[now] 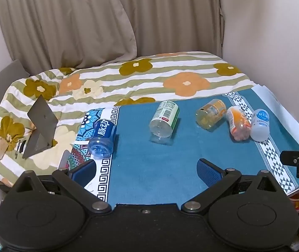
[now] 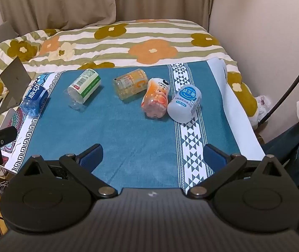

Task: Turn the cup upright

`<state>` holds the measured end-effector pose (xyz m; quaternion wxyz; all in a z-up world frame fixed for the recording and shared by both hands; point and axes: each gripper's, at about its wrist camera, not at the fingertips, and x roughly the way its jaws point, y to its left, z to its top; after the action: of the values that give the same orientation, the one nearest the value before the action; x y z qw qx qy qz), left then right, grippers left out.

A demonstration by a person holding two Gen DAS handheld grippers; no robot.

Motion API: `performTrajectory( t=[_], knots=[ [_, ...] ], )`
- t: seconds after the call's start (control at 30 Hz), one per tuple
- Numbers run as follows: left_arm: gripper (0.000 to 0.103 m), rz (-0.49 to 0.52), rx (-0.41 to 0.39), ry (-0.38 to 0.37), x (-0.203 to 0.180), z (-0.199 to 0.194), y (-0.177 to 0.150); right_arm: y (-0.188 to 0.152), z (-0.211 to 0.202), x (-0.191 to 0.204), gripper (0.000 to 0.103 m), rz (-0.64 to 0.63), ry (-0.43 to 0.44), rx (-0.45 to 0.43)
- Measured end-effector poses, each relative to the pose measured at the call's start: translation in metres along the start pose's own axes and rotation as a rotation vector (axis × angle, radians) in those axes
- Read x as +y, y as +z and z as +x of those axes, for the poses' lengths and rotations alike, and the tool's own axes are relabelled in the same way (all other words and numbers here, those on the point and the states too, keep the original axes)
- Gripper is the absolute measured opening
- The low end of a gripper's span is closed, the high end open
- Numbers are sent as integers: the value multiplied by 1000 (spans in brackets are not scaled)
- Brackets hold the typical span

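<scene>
So I'm working over a blue mat (image 2: pixel 128 126) laid on a bed with a flowery quilt (image 2: pixel 149 40), curtains behind. Five cut-bottle cups lie tipped over in a row near the mat's far edge: blue cup (image 1: pixel 103 138), green cup (image 1: pixel 164 121), yellow cup (image 1: pixel 211 113), orange cup (image 1: pixel 238 124), white cup (image 2: pixel 184 104). Orange and white look like they're touching, so I'd grab a free one first, pinching across the body and rotating slowly. Left gripper (image 1: pixel 147 171) and right gripper (image 2: pixel 151 156) both hover spread wide, holding nothing. One grey stand (image 1: pixel 40 126) on the quilt.
</scene>
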<state>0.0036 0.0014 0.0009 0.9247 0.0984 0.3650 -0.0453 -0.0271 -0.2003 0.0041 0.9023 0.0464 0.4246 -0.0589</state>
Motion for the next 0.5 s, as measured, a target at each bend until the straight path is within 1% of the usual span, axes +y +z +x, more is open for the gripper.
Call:
performTrajectory(
  t=[0.5],
  knots=[
    [103, -2, 7, -4, 0, 1, 0, 4, 2, 7, 103, -13, -6, 9]
  ],
)
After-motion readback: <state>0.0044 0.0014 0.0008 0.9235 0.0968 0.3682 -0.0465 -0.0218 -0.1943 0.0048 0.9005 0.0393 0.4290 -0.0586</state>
